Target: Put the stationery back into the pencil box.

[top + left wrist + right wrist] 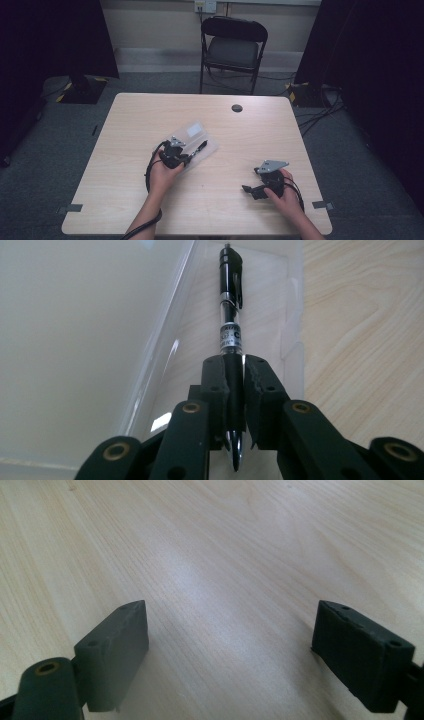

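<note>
Left tool (235,385) pinches a slim glossy black pen (231,315) over clear plastic.

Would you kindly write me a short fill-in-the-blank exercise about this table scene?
1. The left gripper is shut on a ____.
2. The right gripper has its jaws ____.
3. Beneath the pen lies a clear plastic ____.
4. Behind the table stands a black folding ____.

Missing words: pen; open; case; chair

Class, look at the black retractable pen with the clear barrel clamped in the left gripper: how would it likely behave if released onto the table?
The black retractable pen with the clear barrel looks round, so it may roll; its clip would probably stop it. It seems stiff and light in the left gripper.
</note>
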A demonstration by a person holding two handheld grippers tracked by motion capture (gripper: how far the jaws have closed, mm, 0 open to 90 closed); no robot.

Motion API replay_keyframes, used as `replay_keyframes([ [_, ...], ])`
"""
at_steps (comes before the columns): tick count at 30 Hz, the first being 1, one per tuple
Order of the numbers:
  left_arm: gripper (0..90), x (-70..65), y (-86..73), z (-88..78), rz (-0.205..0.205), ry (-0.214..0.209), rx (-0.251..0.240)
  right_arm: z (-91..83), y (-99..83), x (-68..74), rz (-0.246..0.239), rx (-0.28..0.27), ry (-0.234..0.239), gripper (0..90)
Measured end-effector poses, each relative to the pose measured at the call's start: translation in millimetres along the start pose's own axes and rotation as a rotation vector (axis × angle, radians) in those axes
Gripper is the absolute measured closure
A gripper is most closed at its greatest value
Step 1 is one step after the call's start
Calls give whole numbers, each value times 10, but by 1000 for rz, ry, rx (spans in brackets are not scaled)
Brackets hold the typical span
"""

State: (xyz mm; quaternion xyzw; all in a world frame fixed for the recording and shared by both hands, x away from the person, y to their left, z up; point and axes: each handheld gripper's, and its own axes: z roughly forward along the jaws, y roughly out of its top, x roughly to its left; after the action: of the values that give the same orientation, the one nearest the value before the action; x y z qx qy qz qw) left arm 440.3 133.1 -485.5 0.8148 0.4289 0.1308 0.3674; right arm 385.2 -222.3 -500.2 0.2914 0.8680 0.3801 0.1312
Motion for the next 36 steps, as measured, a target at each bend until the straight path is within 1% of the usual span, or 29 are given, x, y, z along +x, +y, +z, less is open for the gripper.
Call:
replay_keyframes([
  [2,768,-13,-1,-8,0,5,-3,0,0,0,0,0,0,143],
  [3,758,-15,-4,-7,4,-2,-5,0,0,0,0,0,0,143],
  [4,754,-12,-2,-22,23,5,9,0,0,0,0,0,0,143],
  [5,736,-11,-3,-23,20,-4,-1,0,0,0,0,0,0,143],
  [6,720,-29,-3,-33,7,6,-10,0,0,0,0,0,0,143],
  [7,713,-26,-2,-40,11,-3,-17,0,0,0,0,0,0,143],
  [9,680,-34,10,-67,26,5,-18,0,0,0,0,0,0,143],
  [10,668,-39,16,-78,25,-7,-26,0,0,0,0,0,0,143],
  [11,650,-44,19,-87,26,-7,-26,0,0,0,0,0,0,143],
  [12,631,-49,24,-99,38,3,-23,0,0,0,0,0,0,143],
  [13,601,-56,26,-104,33,-10,-37,0,0,0,0,0,0,143],
  [14,573,-63,27,-110,40,0,-39,0,0,0,0,0,0,143],
  [16,536,-74,32,-136,52,3,-49,0,0,0,0,0,0,143],
  [17,511,-73,30,-138,56,0,-68,0,0,0,0,0,0,143],
  [18,486,-75,31,-159,71,-1,-80,0,0,0,0,0,0,143],
  [19,451,-75,34,-173,75,-5,-90,0,0,0,0,0,0,143],
  [20,425,-89,32,-177,57,-13,-101,0,0,0,0,0,0,143],
  [21,410,-100,31,-189,56,-25,-109,0,0,0,0,0,0,143],
  [23,386,-122,31,-209,63,-25,-113,0,0,0,0,0,0,143],
  [24,371,-128,28,-219,67,-41,-115,0,0,0,0,0,0,142],
  [25,362,-138,28,-231,66,-39,-114,1,0,-1,0,0,2,141],
  [27,346,-136,28,-247,82,-38,-108,1,0,-1,0,0,2,141],
  [28,341,-140,22,-253,76,-52,-105,1,0,-1,0,0,2,141],
  [29,333,-158,19,-254,60,-60,-111,1,0,-1,0,0,2,141],
  [31,321,-163,19,-260,78,-68,-101,1,0,-1,0,0,2,141],
  [32,314,-162,20,-269,102,-71,-90,1,0,-1,0,0,2,141],
  [33,312,-184,15,-267,83,-74,-100,0,0,-1,0,0,2,141],
  [35,300,-212,16,-273,93,-94,-98,1,0,-1,0,0,2,141],
  [36,293,-219,21,-281,114,-96,-95,0,0,-1,0,0,2,141],
])
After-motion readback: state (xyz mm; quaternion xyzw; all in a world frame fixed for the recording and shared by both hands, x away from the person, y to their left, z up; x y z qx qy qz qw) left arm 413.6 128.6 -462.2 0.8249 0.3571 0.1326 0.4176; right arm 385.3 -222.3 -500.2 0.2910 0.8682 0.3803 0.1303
